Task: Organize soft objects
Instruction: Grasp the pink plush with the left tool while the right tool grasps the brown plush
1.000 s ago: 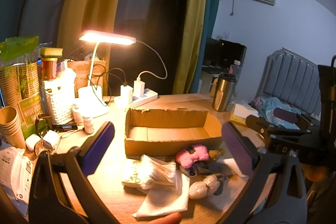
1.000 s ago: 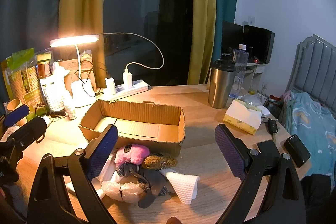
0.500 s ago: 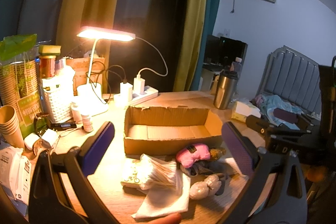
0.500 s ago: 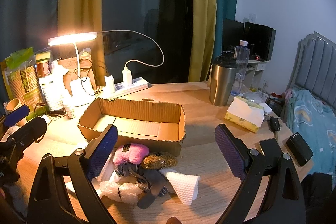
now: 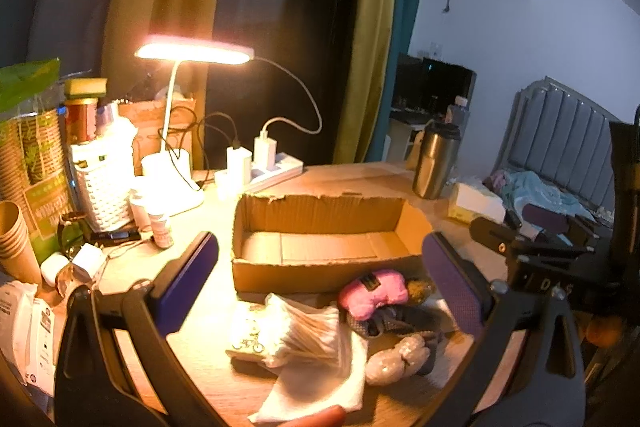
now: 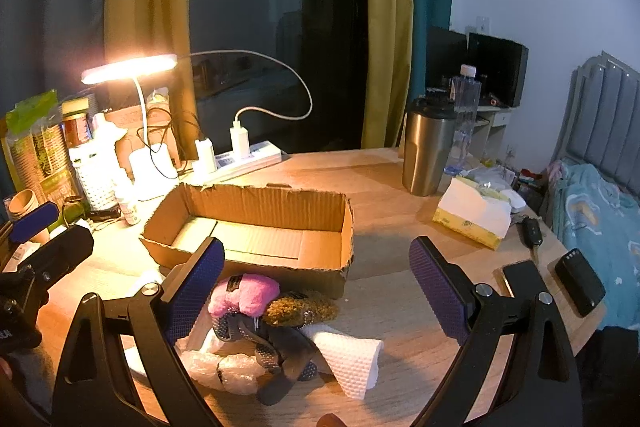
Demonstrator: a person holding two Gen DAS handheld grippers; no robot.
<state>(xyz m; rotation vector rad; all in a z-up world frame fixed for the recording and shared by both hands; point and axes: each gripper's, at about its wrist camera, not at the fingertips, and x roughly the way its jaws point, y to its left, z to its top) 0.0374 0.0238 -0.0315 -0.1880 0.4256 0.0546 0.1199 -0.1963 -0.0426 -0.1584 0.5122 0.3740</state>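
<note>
An empty shallow cardboard box [image 5: 324,247] [image 6: 256,227] sits mid-table. In front of it lies a heap of soft things: a pink plush [image 5: 372,293] [image 6: 244,293], a brown fuzzy piece [image 6: 300,307], a grey dotted glove [image 6: 276,343], a bubble-wrap wad [image 5: 394,359] [image 6: 224,367], a bag of cotton swabs [image 5: 296,335] and white paper towels [image 5: 316,387] [image 6: 348,357]. My left gripper [image 5: 320,283] is open and empty, above the heap. My right gripper [image 6: 316,287] is open and empty, above the heap's right side.
A lit desk lamp [image 5: 192,53], power strip [image 6: 240,159], white basket [image 5: 104,191] and paper cups [image 5: 16,243] crowd the left. A steel tumbler [image 6: 426,147], tissue pack [image 6: 472,217] and phones [image 6: 580,281] lie right. A bed [image 6: 600,211] is beyond.
Both grippers have drifted slightly back and up; the view of the table shifts a little. Nothing was grasped or moved.
</note>
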